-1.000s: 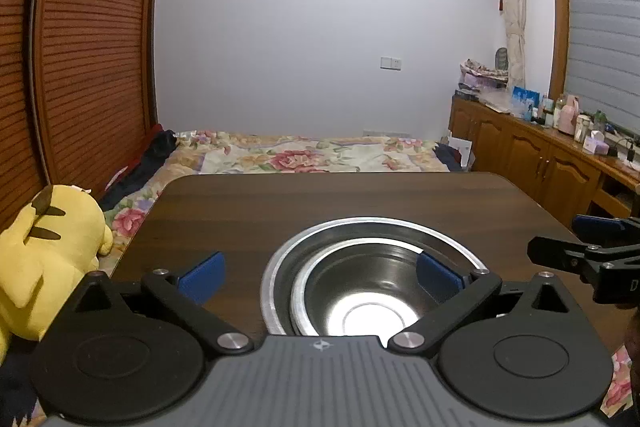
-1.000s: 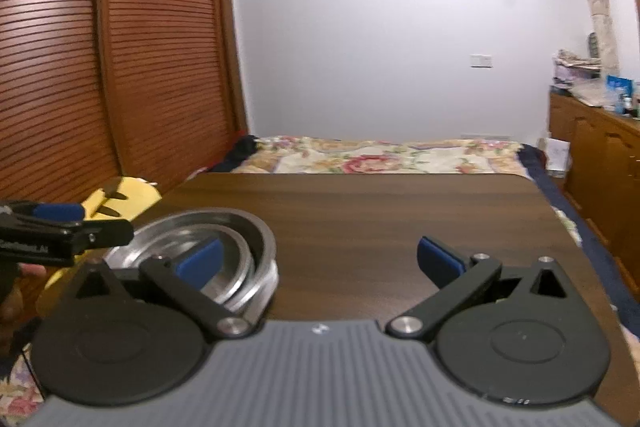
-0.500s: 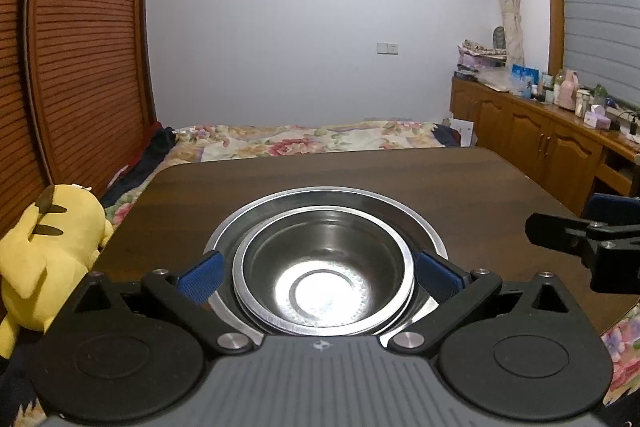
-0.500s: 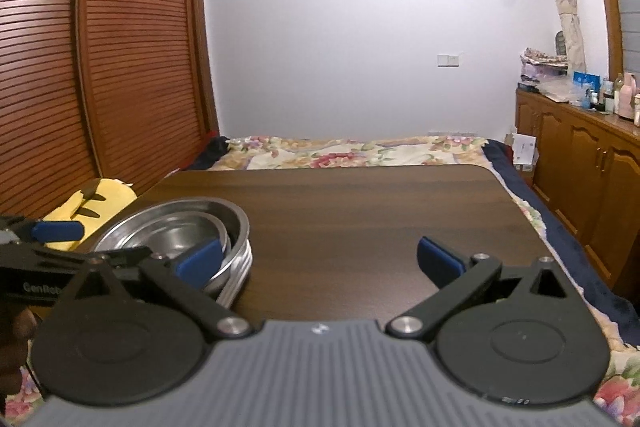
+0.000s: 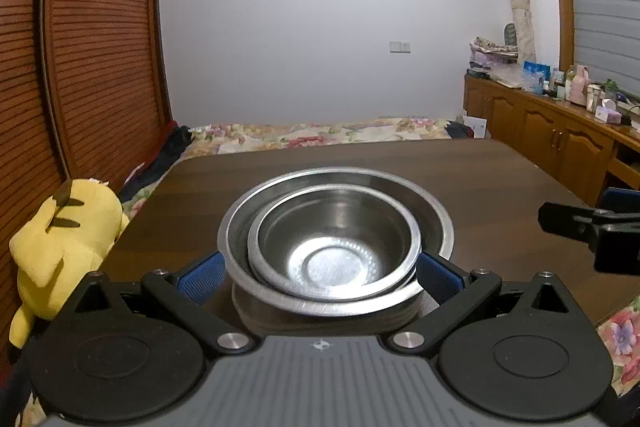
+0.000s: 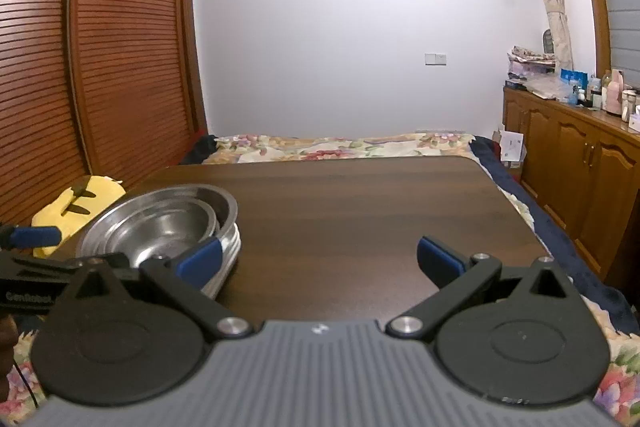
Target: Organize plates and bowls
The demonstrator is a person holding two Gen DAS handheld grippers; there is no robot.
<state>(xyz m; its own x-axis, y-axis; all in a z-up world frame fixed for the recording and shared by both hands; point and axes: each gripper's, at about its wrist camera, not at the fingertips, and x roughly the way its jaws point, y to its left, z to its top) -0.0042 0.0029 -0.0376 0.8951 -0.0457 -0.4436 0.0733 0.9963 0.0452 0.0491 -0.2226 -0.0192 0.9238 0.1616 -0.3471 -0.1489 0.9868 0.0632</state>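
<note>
A bedroom with a dark wooden table (image 6: 360, 211). At its 9 o'clock edge a small steel bowl (image 5: 334, 247) sits nested in a large bowl (image 5: 436, 223). The left gripper (image 5: 320, 273) is spread apart either side of them; the right gripper (image 6: 320, 259) gapes empty over bare wood.

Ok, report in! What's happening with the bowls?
Left gripper open around bowls, stacked. Right gripper open, empty. Table otherwise bare.

The left tool (image 5: 320, 273) hides the bowl stack's (image 5: 320, 319) base.
</note>
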